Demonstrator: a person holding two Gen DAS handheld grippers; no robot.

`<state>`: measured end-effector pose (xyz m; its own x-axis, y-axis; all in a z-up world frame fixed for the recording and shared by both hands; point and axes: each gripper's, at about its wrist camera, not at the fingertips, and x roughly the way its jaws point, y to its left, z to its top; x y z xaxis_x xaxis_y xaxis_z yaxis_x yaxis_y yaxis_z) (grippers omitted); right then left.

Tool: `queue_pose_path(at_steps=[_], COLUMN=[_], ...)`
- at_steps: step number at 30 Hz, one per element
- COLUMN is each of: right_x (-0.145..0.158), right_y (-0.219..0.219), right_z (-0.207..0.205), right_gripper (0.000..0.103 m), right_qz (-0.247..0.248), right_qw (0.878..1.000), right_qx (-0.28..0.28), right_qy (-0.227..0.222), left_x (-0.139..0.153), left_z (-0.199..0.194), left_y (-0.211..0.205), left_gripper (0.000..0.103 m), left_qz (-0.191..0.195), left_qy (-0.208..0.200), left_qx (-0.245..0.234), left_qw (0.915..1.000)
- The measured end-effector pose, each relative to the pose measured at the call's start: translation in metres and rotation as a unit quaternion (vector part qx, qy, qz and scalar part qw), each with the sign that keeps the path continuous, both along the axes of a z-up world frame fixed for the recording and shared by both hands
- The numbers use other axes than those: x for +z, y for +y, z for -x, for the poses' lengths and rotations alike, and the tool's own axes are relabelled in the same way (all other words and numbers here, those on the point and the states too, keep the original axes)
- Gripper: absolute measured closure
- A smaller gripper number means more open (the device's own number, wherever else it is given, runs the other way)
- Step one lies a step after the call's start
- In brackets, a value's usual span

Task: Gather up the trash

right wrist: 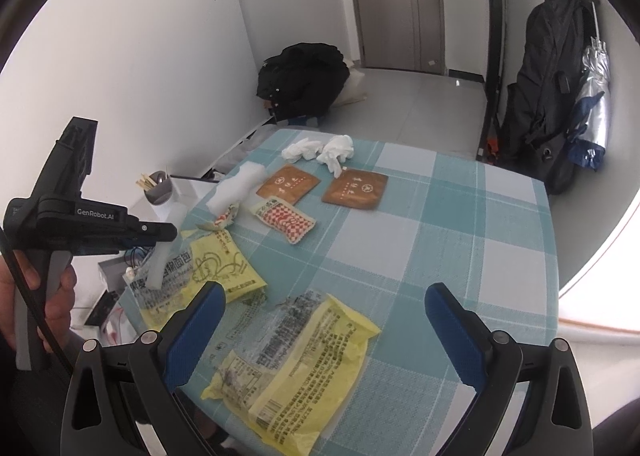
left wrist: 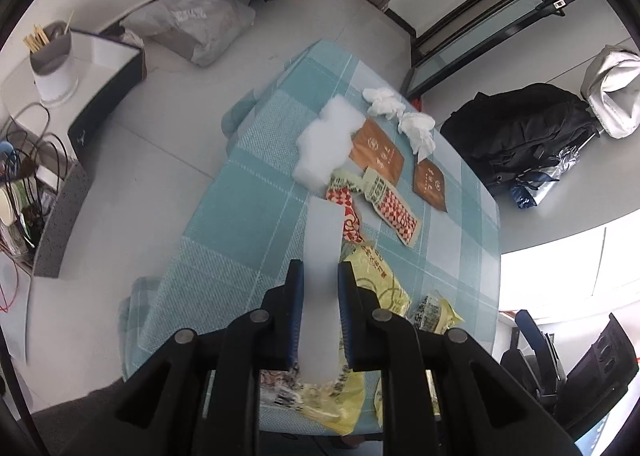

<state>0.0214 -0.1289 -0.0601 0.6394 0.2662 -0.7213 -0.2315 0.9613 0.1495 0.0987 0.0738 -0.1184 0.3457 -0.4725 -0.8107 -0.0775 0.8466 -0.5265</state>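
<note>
Home interior, likely entry or dining corner. Small table [right wrist: 460, 215] wearing teal checked tablecloth; grey tiled floor [right wrist: 420, 103] stretching to closed door [right wrist: 394, 3] with handle. Black backpack [right wrist: 548, 103] and folded umbrella [right wrist: 592, 95] hanging by wall; dark bag [right wrist: 300, 75] sitting in corner; chopstick holder [left wrist: 52, 59] standing on side shelf.
</note>
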Motion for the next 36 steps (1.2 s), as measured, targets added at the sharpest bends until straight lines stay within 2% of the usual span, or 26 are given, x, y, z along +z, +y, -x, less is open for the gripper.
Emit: queue_pose_path(at_steps=[3,7,8,9,12,13,14,15,16,17,20,28,29,30,31,32,34,35,36], right_x=[0.0,0.001,0.002,0.002,0.003,0.004,0.004,0.005,0.005,0.006,0.007,0.008,0.007,0.007,0.006,0.005,0.005,0.005,0.005], right_y=[0.004,0.004,0.003,0.002,-0.001,-0.002,-0.003,-0.003,-0.003,-0.003,0.0,0.002,0.001,-0.001,-0.002,-0.003,-0.004,-0.004,-0.003], right_z=[0.001,0.002,0.002,0.003,0.004,0.005,0.005,0.005,0.006,0.007,0.008,0.01,0.01,0.01,0.009,0.009,0.009,0.009,0.01], right_gripper=[0.002,0.002,0.002,0.002,0.002,0.002,0.002,0.002,0.002,0.002,0.002,0.002,0.002,0.002,0.002,0.002,0.002,0.002,0.002], right_qz=[0.002,0.003,0.003,0.003,0.001,-0.001,-0.001,-0.002,-0.002,-0.001,0.003,0.0,-0.006,-0.01,-0.012,-0.013,-0.012,-0.011,-0.01], right_qw=[1.0,1.0,1.0,1.0,1.0,1.0,1.0,1.0,1.0,1.0,1.0,1.0,1.0,1.0,1.0,1.0,1.0,1.0,1.0], right_qx=[0.005,0.005,0.004,0.003,-0.001,-0.002,-0.002,-0.002,-0.001,-0.001,0.005,0.013,0.012,0.01,0.008,0.006,0.005,0.006,0.006], right_qy=[-0.001,-0.003,-0.004,-0.004,-0.005,-0.006,-0.006,-0.008,-0.009,-0.01,-0.015,-0.019,-0.015,-0.011,-0.008,-0.007,-0.007,-0.008,-0.008], left_x=[-0.012,-0.019,-0.019,-0.018,-0.018,-0.018,-0.016,-0.013,-0.007,-0.004,0.002,-0.008,-0.008,-0.008,-0.007,-0.007,-0.008,-0.009,-0.009], left_z=[0.001,0.005,0.005,0.006,0.004,0.004,0.004,0.004,0.005,0.007,0.007,-0.004,-0.004,-0.003,-0.002,0.0,-0.001,0.0,0.0], left_y=[-0.003,-0.009,-0.012,-0.015,-0.019,-0.019,-0.017,-0.016,-0.017,-0.016,-0.02,-0.038,-0.041,-0.043,-0.043,-0.045,-0.046,-0.045,-0.044], left_gripper=[0.091,0.091,0.091,0.087,0.083,0.082,0.075,0.062,0.053,0.038,0.035,0.037,0.045,0.058,0.064,0.075,0.082,0.09,0.091], left_qz=[0.004,0.034,0.031,0.024,-0.017,-0.019,-0.022,-0.033,-0.055,-0.068,-0.101,-0.173,-0.179,-0.184,-0.198,-0.207,-0.21,-0.201,-0.194], left_qy=[0.021,0.046,0.049,0.05,0.064,0.066,0.065,0.06,0.045,0.036,0.012,0.002,-0.003,-0.001,-0.004,-0.006,-0.008,-0.006,-0.005], left_qx=[-0.004,-0.02,-0.027,-0.033,-0.038,-0.037,-0.036,-0.035,-0.034,-0.034,-0.038,-0.061,-0.064,-0.071,-0.077,-0.084,-0.091,-0.091,-0.089], left_qw=[0.9998,0.9981,0.9979,0.9979,0.9971,0.9969,0.997,0.997,0.9969,0.9965,0.9941,0.9831,0.9817,0.9803,0.9772,0.9748,0.9734,0.9753,0.9769])
